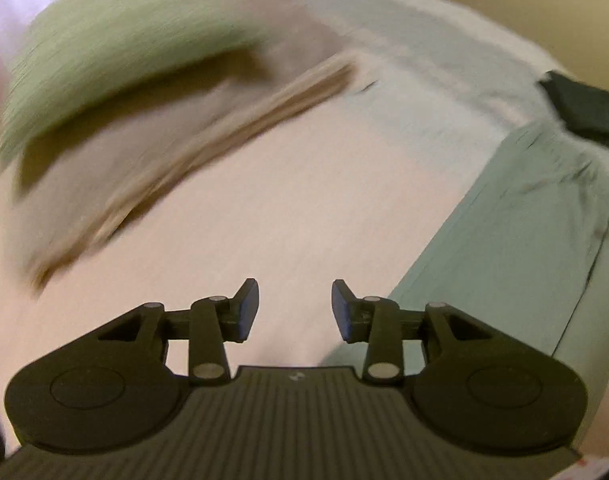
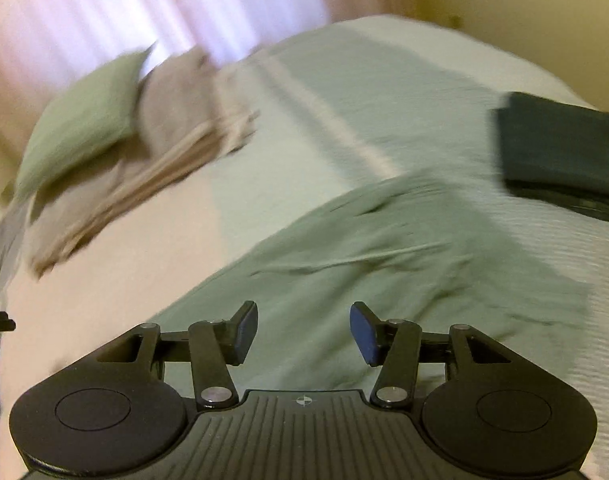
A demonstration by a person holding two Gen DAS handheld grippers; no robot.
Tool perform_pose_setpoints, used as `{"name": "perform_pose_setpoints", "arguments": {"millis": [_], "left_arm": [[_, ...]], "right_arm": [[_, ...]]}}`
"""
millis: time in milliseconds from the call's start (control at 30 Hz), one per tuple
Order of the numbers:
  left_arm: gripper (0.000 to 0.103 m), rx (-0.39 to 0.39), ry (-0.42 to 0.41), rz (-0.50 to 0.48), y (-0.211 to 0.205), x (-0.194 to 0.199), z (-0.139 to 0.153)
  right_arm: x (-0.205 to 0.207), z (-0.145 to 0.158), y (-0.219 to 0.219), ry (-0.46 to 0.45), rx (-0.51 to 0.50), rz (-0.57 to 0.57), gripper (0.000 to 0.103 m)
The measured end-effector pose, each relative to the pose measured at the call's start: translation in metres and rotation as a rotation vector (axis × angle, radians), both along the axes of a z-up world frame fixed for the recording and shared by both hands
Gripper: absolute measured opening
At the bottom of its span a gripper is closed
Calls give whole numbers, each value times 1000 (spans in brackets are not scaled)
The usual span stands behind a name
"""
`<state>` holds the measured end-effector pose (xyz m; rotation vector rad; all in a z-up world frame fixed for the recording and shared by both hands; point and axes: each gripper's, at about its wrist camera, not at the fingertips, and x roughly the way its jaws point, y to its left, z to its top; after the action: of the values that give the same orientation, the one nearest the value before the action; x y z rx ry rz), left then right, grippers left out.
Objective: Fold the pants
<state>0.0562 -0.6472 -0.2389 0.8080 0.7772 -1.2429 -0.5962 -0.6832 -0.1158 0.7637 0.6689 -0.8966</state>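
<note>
Both wrist views are smeared by blur. Green pants [image 2: 384, 264] lie flat on the bed [image 2: 344, 92]; long axis runs from about 7 o'clock to 2 o'clock in the right view, which end is the waist hard to tell. Right gripper [image 2: 303, 332] hovers over the near part, jaws parted, nothing between them. Left gripper [image 1: 295, 310] hangs over bare sheet, jaws parted and empty, pants at its 3 o'clock, cut off by the frame. Pillow [image 2: 80, 128] and tan cloth [image 2: 176, 132] at 10 o'clock. Dark folded item [image 2: 564, 152] at 2 o'clock, partly cropped.
</note>
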Motion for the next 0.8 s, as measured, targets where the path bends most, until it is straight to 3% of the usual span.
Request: {"name": "perform_pose_setpoints", "arguments": {"millis": [200, 367, 500, 700, 800], "left_arm": [[48, 86, 44, 189, 137, 79, -37], [50, 113, 114, 329, 204, 119, -77], [52, 90, 209, 403, 212, 133, -109], [53, 99, 266, 444, 200, 147, -149], [45, 109, 263, 440, 192, 146, -155]], "right_arm": [[82, -24, 18, 101, -1, 233, 49], [112, -41, 1, 186, -18, 329, 50], [120, -62, -25, 258, -40, 404, 50], [110, -94, -89, 410, -85, 557, 55], [94, -99, -134, 465, -119, 593, 58]]}}
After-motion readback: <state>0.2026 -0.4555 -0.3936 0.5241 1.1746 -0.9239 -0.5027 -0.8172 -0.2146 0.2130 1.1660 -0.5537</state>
